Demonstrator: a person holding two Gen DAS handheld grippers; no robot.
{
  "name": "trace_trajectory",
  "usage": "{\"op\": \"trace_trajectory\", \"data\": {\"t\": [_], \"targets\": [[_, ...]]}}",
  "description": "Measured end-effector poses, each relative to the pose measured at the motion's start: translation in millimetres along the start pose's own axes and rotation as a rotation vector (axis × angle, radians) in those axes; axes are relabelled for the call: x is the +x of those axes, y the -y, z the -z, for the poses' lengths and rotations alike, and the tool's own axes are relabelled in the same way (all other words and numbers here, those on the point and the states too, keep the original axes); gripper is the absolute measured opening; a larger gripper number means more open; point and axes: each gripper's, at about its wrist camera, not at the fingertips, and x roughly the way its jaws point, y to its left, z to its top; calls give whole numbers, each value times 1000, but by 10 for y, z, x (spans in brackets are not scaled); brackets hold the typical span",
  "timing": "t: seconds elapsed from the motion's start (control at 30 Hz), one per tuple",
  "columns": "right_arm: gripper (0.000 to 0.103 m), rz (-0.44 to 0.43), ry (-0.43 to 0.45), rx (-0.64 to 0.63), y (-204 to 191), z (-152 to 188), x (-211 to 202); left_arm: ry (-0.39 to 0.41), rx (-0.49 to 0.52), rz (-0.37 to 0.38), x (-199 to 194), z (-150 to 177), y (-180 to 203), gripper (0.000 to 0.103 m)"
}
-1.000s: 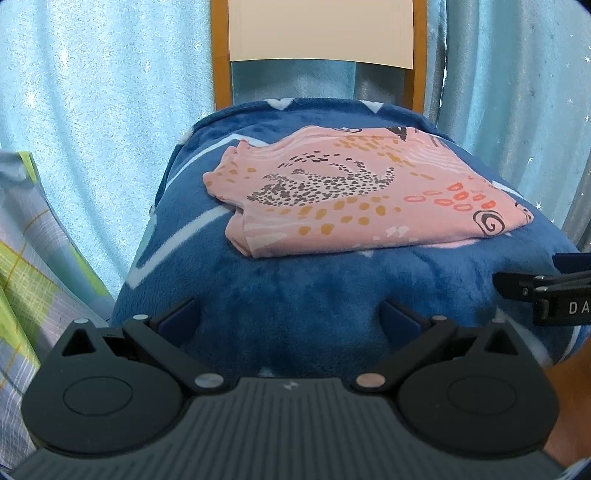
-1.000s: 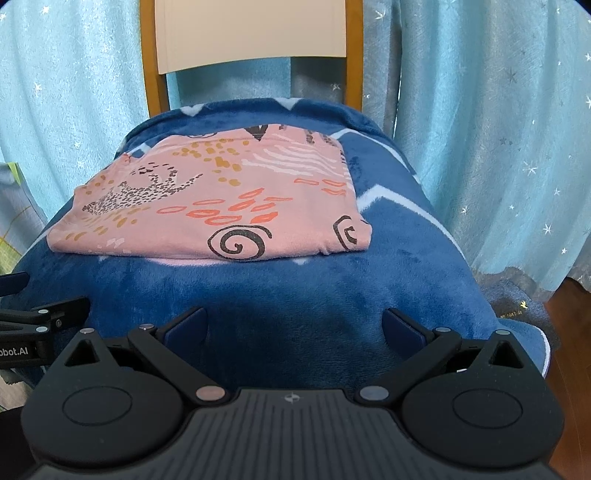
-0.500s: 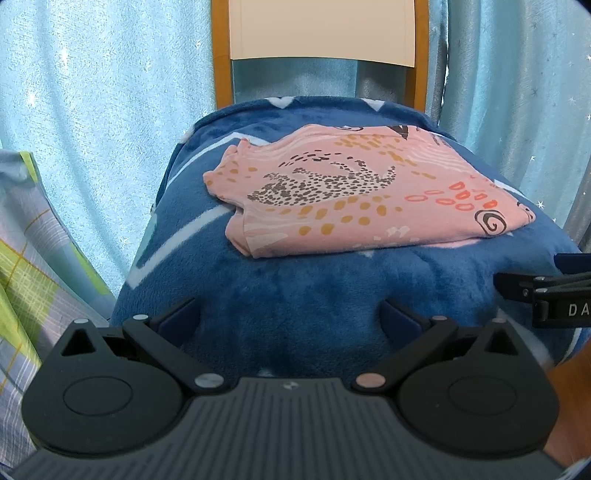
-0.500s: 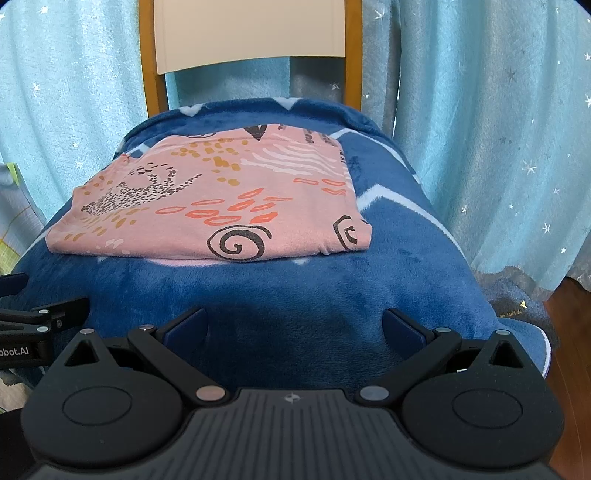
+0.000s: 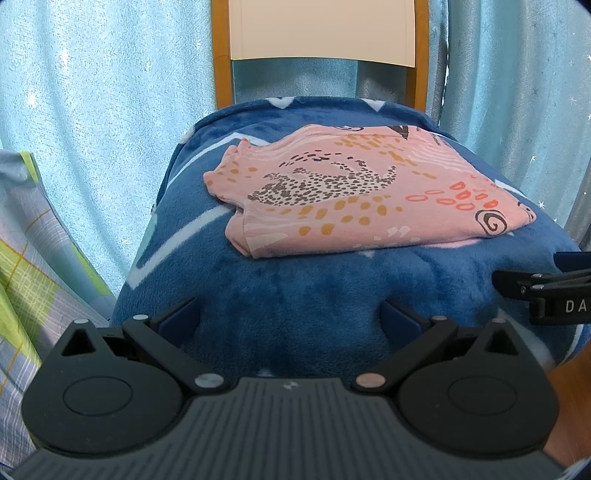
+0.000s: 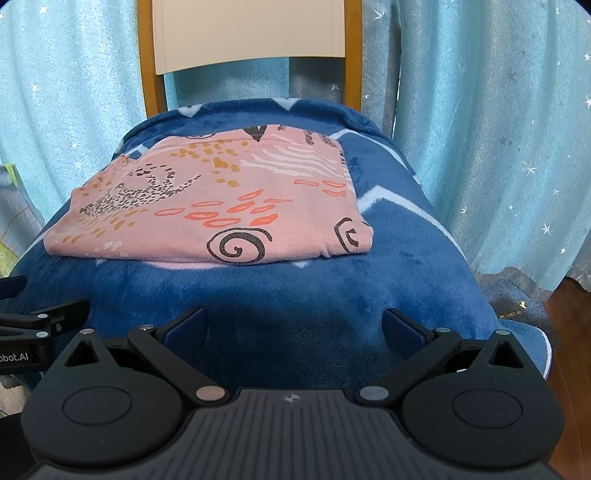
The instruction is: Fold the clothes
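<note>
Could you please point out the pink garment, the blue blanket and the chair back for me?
pink garment [image 6: 221,206], right wrist view, middle of its folded top layer.
blue blanket [image 6: 295,295], right wrist view, bare plush in front of the garment.
chair back [image 5: 321,29], left wrist view, centre of its cream panel.

One folded pink garment [image 5: 354,195] lies on one blue blanket [image 5: 295,295]. One wooden chair [image 5: 317,33] stands at the far side. Two grippers are in view: the left gripper [image 5: 291,317] and the right gripper [image 6: 295,325], each with two blue fingers spread apart. One plaid cloth [image 5: 26,266] shows at the near left. Pale blue curtains [image 6: 480,129] hang behind; their number cannot be told.
</note>
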Motion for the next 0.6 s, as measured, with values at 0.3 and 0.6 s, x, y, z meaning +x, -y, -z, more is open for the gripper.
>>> {"op": "trace_trajectory", "data": {"t": [0.3, 0.6], "targets": [[103, -2, 3, -1, 5, 7, -5, 0, 0, -6, 6, -4, 16, 103], [103, 0, 8, 0, 1, 13, -6, 0, -2, -7, 2, -2, 16, 103]]}}
